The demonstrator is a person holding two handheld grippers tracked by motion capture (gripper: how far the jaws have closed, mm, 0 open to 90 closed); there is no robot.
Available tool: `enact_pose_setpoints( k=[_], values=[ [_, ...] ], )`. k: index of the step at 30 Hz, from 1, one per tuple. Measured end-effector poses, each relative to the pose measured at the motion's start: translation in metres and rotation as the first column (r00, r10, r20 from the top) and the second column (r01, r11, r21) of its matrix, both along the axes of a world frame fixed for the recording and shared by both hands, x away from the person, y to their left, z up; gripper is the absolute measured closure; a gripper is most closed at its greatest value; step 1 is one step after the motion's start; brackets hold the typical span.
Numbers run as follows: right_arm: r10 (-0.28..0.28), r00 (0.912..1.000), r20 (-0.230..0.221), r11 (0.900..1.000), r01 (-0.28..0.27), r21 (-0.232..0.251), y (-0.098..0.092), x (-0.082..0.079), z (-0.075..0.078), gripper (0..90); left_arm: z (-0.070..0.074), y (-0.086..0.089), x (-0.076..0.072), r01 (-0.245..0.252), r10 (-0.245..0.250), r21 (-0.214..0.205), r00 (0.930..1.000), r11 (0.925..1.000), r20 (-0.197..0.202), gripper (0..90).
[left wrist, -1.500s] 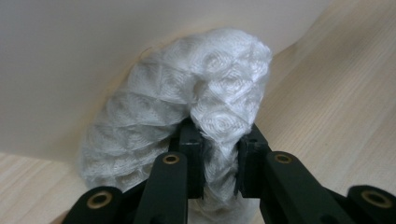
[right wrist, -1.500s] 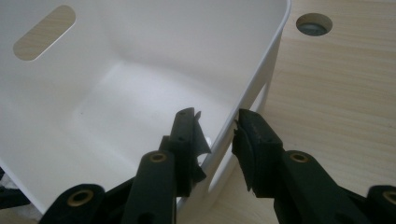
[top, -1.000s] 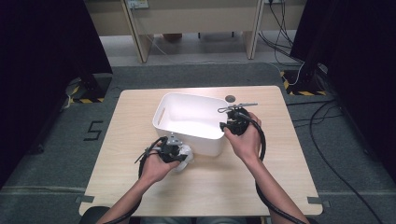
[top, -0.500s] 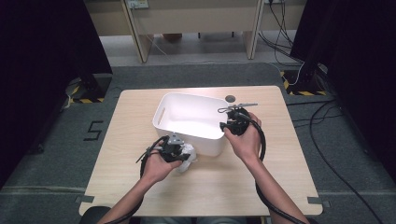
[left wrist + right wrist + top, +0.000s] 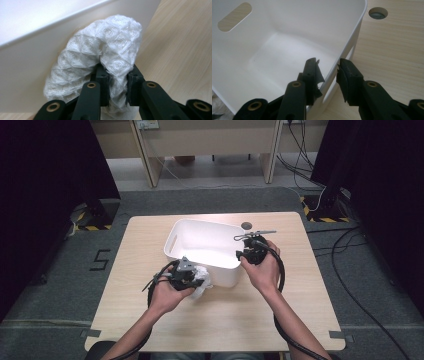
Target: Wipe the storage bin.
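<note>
Wooden table [image 5: 310, 285], dark curtains at left and right. White bin [image 5: 200, 240] at centre. Left gripper [image 5: 117, 82] clenched on white quilted cloth [image 5: 100, 57], just beside near bin wall. Right gripper [image 5: 328, 68] straddling right bin wall, grip uncertain.

left gripper [image 5: 196, 279] clutching white cloth [image 5: 204, 281], bin [image 5: 222, 273]

In the left gripper view, the lower end of the white cloth [image 5: 100, 57] is hidden behind the black jaws and cut off by the bottom edge of the frame. In the right gripper view, the white bin [image 5: 287, 45] is cut off at the top and left edges. There the near rim passes between the jaws; contact cannot be told.
</note>
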State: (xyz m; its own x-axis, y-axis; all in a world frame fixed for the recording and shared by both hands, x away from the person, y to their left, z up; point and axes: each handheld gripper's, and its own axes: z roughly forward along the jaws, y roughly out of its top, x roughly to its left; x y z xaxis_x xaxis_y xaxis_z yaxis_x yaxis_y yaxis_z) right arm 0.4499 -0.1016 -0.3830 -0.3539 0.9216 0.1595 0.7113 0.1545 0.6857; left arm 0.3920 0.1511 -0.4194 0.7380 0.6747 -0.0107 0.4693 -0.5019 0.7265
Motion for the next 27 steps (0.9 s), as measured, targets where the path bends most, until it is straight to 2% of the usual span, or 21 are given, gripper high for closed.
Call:
enact_pose_setpoints(
  k=[8, 17, 27],
  values=[
    [-0.004, 1.0, 0.0, 1.0, 0.004, 0.005, 0.001, -0.001, 0.0, 68.6, 0.009, 0.003, -0.001, -0.001, 0.001, -0.006, 0.9999, 1.0, 0.011, 76.3],
    [-0.003, 1.0, 0.005, 1.0, 0.003, -0.001, 0.001, -0.001, 0.0, 68.6, 0.009, 0.001, -0.001, -0.002, 0.002, -0.001, 1.0, 1.0, 0.009, 76.3],
    [-0.005, 0.9999, 0.009, 1.0, 0.005, -0.003, 0.001, -0.001, 0.0, 68.8, 0.008, -0.012, -0.001, 0.021, -0.021, 0.006, 0.9998, 0.9998, 0.003, 76.2]
  ],
)
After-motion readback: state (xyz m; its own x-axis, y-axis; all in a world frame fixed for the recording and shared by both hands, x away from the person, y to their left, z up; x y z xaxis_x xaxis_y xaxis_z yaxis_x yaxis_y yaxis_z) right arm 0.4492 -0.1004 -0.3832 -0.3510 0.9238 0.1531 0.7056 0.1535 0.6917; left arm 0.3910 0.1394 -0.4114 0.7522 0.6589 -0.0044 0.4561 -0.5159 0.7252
